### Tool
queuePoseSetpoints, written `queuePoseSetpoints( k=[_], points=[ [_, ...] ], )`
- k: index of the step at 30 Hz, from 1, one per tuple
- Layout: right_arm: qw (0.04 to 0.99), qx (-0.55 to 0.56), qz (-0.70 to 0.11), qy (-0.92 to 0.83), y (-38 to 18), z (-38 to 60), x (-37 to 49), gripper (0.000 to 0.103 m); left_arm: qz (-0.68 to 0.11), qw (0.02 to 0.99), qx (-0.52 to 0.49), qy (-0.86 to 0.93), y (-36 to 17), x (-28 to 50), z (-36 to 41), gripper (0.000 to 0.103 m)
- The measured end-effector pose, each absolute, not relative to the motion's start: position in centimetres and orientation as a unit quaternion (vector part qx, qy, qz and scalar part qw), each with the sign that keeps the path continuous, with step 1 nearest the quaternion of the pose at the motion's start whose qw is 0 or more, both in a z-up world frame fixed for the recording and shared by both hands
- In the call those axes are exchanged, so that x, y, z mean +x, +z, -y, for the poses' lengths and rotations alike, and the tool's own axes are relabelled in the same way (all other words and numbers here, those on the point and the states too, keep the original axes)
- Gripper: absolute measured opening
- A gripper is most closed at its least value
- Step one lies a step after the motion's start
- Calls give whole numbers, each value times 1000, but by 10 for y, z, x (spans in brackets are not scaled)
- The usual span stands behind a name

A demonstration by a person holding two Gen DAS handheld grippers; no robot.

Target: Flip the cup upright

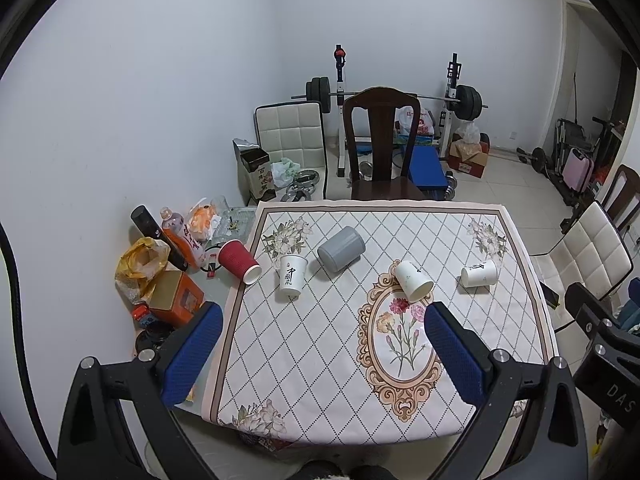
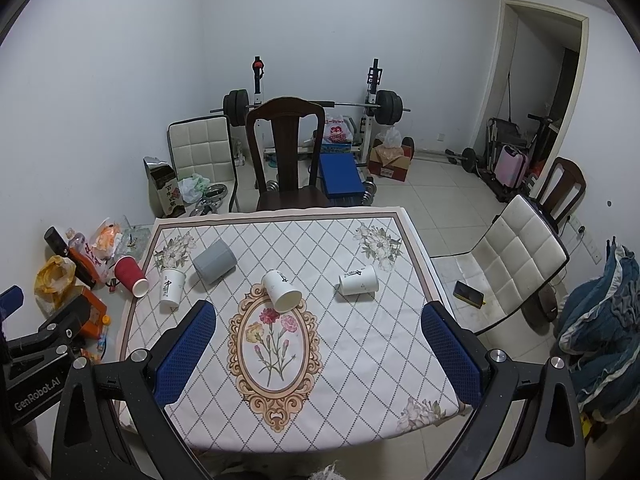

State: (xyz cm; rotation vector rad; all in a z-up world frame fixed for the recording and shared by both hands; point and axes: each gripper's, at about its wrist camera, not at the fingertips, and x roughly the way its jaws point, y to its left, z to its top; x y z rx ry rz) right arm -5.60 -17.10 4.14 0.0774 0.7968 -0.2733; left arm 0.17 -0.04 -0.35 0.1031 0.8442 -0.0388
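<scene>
Blue pads, left wrist view: the left claw (image 1: pixel 323 354) is spread wide and empty, held above the near part of the worktop (image 1: pixel 520 344).
Cups, left wrist view: a white paper cup (image 1: pixel 414 281) lies on its side at the top of the oval floral frame, mouth toward the camera. A second white cup (image 1: pixel 479 273) lies tipped further right. A grey cup (image 1: pixel 341 249) lies tipped near the middle. A red ribbed cup (image 1: pixel 238 261) lies at the left edge. A white cup with black characters (image 1: pixel 292 275) already stands upright.
Step in hand: judged as approach; no cup is touched yet.
Next move: judged to need a descent with the pads either side of a tipped cup's wall, then a wrist rotation to set its base down.
Right wrist view: the right claw (image 2: pixel 319 354) is likewise spread and empty, with the central white paper cup lying just beyond it.
Shown only here: a phone (image 2: pixel 469 292) on the white padded chair (image 2: pixel 516 256), and a blue garment (image 2: pixel 604 336) far right.
Shown better in left view: the bottles and orange box (image 1: pixel 176 294) left of the worktop.
</scene>
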Motion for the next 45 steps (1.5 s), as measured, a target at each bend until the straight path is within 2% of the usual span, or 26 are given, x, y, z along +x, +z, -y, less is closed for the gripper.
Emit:
queuePoseSetpoints(
  k=[45],
  points=[
    [911, 34, -389, -132, 44, 179, -59, 103, -406, 913, 40, -17, 2, -5, 17, 103]
  ],
)
